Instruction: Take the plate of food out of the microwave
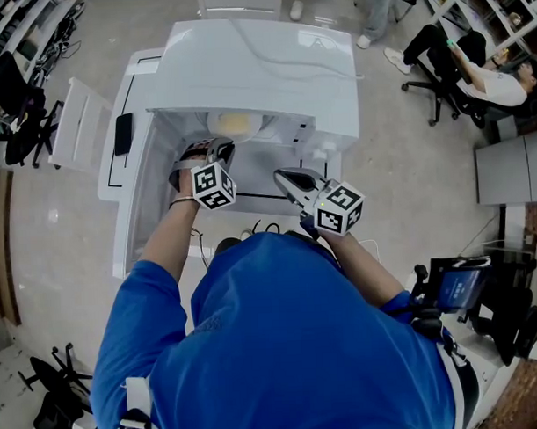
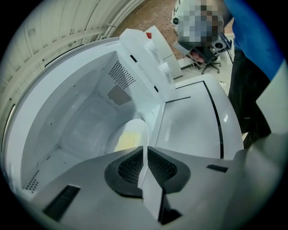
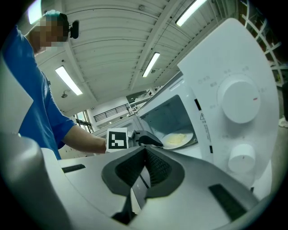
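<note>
Left gripper point(image 2: 145, 155) clamped on plate point(image 2: 135, 131); right gripper point(image 3: 145, 152) closed, empty.

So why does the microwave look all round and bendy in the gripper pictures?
Left gripper view: the wide-angle lens curves the microwave like a bowl, and the picture's corners go black. Right gripper view: the same bending, plus a ceiling light that glares bright white. Head view: lines look straighter, the light is even, and the plate looks pale and a bit washed out.

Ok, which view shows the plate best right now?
Right gripper view: the plate sits nearly whole in the open microwave, food visible. Left gripper view sees it close, edge-on between its jaws; head view catches only part.
</note>
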A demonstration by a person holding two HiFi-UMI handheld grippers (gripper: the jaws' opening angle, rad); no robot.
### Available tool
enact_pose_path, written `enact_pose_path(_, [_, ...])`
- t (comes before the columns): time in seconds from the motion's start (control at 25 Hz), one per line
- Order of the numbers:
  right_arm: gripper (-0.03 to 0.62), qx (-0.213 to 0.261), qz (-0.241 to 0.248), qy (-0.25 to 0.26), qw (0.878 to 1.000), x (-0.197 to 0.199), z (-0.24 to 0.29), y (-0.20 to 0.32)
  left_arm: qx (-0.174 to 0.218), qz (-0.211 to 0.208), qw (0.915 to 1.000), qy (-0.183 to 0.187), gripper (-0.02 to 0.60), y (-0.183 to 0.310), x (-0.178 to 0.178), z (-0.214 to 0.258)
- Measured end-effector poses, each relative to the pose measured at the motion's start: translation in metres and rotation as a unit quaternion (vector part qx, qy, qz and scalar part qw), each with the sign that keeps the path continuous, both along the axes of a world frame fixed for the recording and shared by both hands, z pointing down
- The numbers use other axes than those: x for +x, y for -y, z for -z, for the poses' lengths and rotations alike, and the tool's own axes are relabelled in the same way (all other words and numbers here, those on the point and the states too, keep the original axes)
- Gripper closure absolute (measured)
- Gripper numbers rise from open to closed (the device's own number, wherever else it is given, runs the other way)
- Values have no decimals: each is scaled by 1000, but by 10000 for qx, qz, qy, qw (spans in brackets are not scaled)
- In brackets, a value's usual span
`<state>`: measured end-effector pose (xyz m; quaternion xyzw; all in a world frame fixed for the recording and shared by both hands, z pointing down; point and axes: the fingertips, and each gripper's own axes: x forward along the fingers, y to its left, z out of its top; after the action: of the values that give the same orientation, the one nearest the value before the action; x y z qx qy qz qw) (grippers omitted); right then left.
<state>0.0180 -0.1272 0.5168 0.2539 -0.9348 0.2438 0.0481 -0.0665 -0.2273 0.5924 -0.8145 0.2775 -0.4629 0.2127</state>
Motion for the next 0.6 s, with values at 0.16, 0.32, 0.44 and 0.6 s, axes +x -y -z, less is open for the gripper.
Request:
enact_pose_path(0.16, [595, -50, -26, 12, 10000, -3, -4, 0, -146, 345, 9977, -559, 549, 0, -4, 5])
enact_pose_path(0.32, [595, -124, -94, 38, 9999, -1, -4, 2, -390, 780, 9894, -1162, 549, -2, -7, 7])
enact_pose_path(0.44, [595, -424, -245, 342, 9982, -3, -8, 9, -620, 1225, 9741, -1795, 549, -2, -14, 11])
enact_pose_path(0.6, [595, -1129, -628, 1190, 9845, -16, -21, 22, -1023, 1970, 9291, -2957, 548, 1, -31, 12])
